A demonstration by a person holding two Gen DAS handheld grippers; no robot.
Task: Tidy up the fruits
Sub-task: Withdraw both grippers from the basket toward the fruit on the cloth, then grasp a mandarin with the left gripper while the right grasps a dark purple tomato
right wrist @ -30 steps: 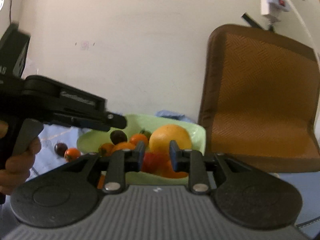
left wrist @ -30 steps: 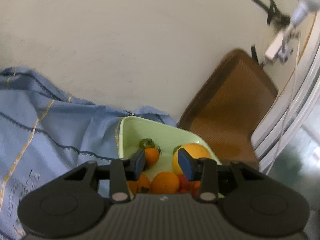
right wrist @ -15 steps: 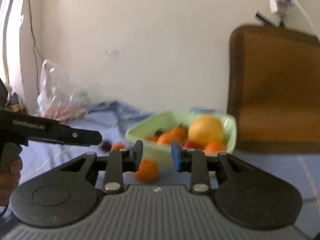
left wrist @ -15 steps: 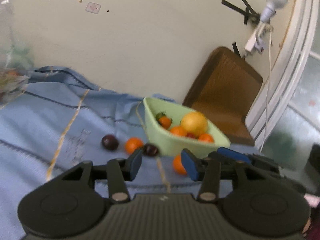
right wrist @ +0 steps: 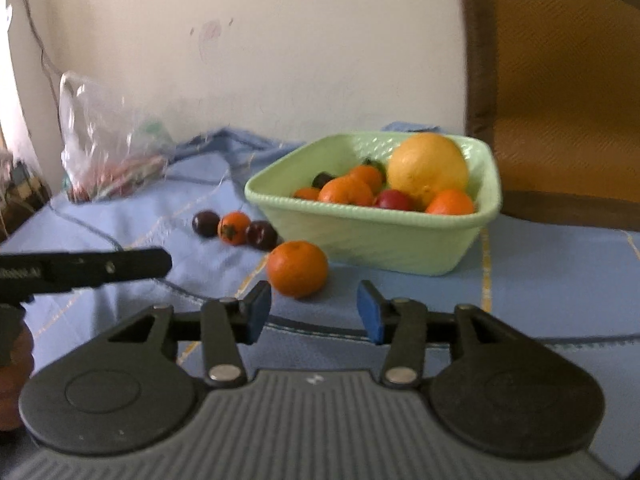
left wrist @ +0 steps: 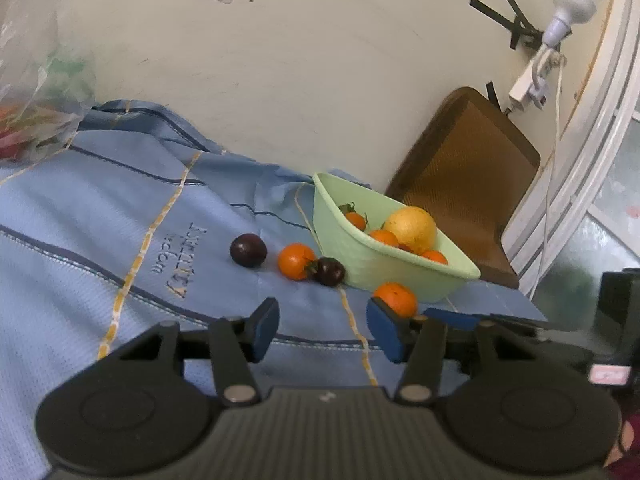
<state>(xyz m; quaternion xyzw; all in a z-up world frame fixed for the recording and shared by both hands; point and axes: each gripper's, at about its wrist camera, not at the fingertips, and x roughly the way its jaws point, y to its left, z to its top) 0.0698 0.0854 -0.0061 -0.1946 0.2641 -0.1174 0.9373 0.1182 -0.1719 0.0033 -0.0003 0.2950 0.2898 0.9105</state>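
A light green bowl (left wrist: 384, 268) (right wrist: 376, 244) on the blue cloth holds a big yellow-orange fruit (right wrist: 428, 166), several small oranges and a dark plum. On the cloth beside the bowl lie a dark plum (left wrist: 248, 250), an orange persimmon (left wrist: 296, 261), a second plum (left wrist: 330, 271) and a mandarin (left wrist: 395, 299) (right wrist: 297, 268). My left gripper (left wrist: 323, 330) hovers short of these fruits, its jaws opening with nothing between them. My right gripper (right wrist: 314, 312) sits just behind the mandarin, jaws opening and empty. The left gripper's finger (right wrist: 100, 268) shows in the right wrist view.
A blue striped cloth (left wrist: 120, 216) covers the table. A clear plastic bag (right wrist: 108, 156) with produce lies at the far left by the wall. A brown chair back (right wrist: 560, 88) stands behind the bowl on the right. A lamp and cable (left wrist: 560, 24) hang at the wall.
Both grippers have pulled back from over the bowl and their jaws have widened. The loose fruits on the cloth have come into view, and the mandarin lies just ahead of the right gripper.
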